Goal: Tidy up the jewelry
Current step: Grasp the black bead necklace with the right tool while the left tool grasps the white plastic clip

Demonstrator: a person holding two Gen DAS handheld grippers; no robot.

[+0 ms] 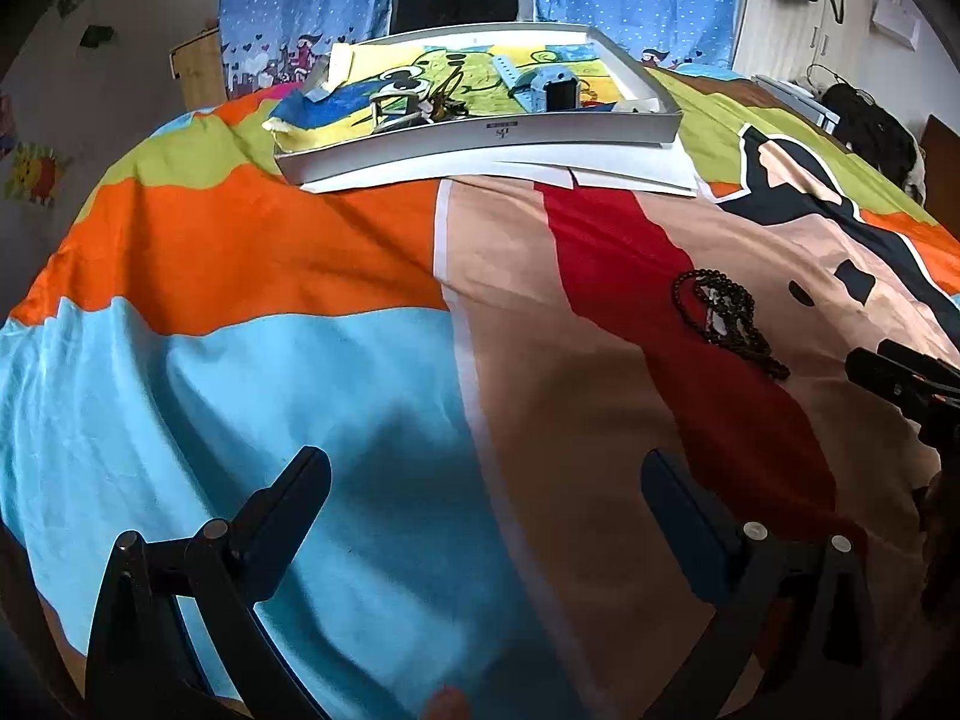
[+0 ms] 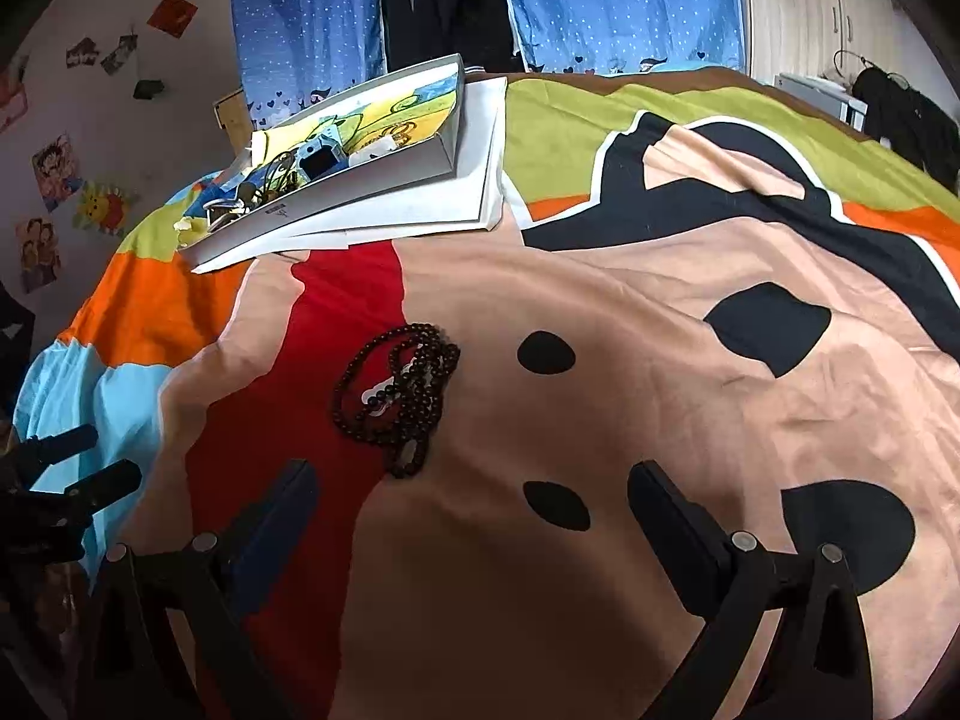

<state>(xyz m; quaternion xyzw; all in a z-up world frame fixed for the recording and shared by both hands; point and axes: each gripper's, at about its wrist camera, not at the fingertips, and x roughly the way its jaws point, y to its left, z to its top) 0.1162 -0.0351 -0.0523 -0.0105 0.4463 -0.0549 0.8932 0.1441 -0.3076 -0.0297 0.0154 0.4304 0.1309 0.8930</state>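
Observation:
A pile of dark beaded necklaces (image 2: 399, 396) lies on the colourful bedspread, on a red and tan patch; it also shows in the left wrist view (image 1: 723, 315). A shallow grey box tray (image 1: 480, 135) with a cartoon lining sits farther back and holds small jewelry pieces and a blue box (image 1: 552, 87); it also shows in the right wrist view (image 2: 360, 180). My left gripper (image 1: 486, 468) is open and empty above the blue patch, left of the beads. My right gripper (image 2: 471, 480) is open and empty just in front of the beads.
White paper sheets (image 2: 432, 204) lie under the tray. Blue dotted curtains (image 2: 612, 6) hang behind the bed. A wall with stickers (image 2: 60, 174) is at left, and a dark bag (image 2: 900, 114) at the far right. The bedspread (image 2: 660, 360) covers the whole surface.

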